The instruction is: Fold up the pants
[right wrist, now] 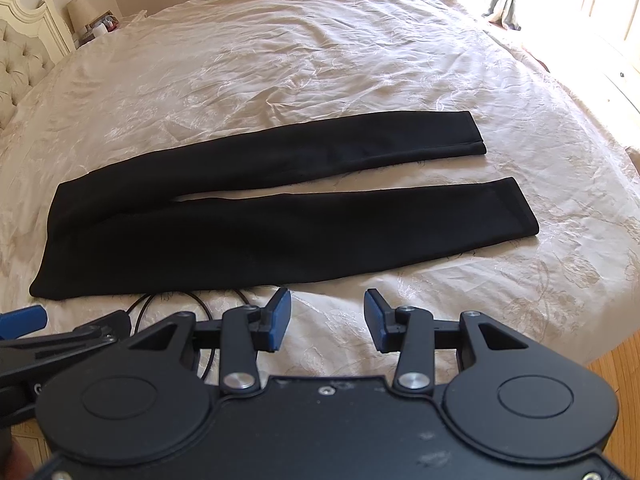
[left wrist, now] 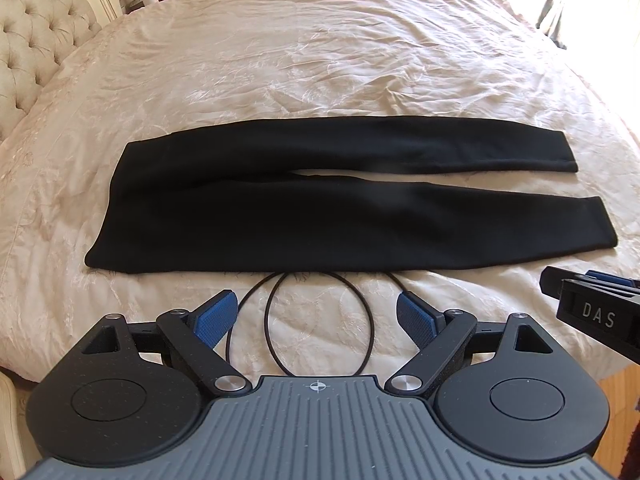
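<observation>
The black pants [left wrist: 224, 216] lie flat and unfolded across the cream bedspread of the bed [left wrist: 320, 60], waistband toward the headboard [left wrist: 36, 44] side, the two legs running toward the window side with a narrow wedge of bedspread showing between them. Nothing has been folded yet, so the step in hand is probably the first fold — bringing one leg over the other.

The left gripper [left wrist: 316, 318] hovers just short of the near edge of the pants with its fingers spread wide and nothing between them. The right gripper [right wrist: 327, 318] hangs near the same edge, further toward the cuffs, its fingers parted more narrowly and likewise empty.

To do this well, each gripper should pinch the near long edge of the near leg: the left close to the waistband corner, the right close to the cuff [right wrist: 520, 208]. Take the full thickness of fabric, lift both ends together and level, then carry the near leg over onto the far one so hems and outer seams line up. A thin black cable [left wrist: 320, 320] loops on the bedspread just beside that edge — keep the fingers off it, or it gets dragged into the fold.

Counted: one pair of pants, two legs, two cuffs; two grippers, four blue pads; one cable, looped — though it could be two strands, since the ends are hidden. A lamp [right wrist: 82, 10] stands beyond the headboard.
</observation>
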A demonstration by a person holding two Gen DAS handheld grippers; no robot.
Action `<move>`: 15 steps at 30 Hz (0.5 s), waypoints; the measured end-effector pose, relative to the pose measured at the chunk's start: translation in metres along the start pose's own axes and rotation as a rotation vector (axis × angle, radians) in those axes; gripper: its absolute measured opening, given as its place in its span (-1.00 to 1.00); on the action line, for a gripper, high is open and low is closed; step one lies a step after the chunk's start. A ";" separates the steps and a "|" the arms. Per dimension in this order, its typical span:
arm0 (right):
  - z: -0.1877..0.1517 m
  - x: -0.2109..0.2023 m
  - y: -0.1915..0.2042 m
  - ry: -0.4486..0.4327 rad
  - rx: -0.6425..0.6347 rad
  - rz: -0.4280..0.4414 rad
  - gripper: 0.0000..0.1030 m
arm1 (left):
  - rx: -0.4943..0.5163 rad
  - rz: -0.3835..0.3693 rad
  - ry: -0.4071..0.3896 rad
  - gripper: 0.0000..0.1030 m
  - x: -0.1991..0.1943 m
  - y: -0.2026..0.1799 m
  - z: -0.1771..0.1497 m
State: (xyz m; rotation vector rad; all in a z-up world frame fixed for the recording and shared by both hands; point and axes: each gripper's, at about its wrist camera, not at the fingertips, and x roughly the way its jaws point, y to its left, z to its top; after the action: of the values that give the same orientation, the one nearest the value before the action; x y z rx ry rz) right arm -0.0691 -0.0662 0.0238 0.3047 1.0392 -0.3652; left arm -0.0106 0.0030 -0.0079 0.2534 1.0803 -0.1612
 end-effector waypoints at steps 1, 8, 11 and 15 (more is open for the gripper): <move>0.000 0.000 0.000 0.000 0.000 0.001 -0.16 | 0.000 0.001 0.000 0.69 0.000 0.001 0.000; -0.002 0.002 0.001 0.003 -0.011 0.010 -0.16 | -0.001 0.007 0.003 0.69 0.001 0.003 0.000; -0.002 0.003 0.002 0.005 -0.018 0.017 -0.16 | -0.006 0.009 0.004 0.69 0.001 0.005 0.000; -0.001 0.005 0.004 0.012 -0.029 0.025 -0.16 | -0.020 0.011 0.013 0.69 0.001 0.009 -0.001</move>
State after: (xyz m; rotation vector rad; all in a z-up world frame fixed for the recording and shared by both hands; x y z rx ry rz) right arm -0.0658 -0.0629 0.0198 0.2940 1.0506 -0.3258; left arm -0.0083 0.0116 -0.0084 0.2422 1.0927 -0.1392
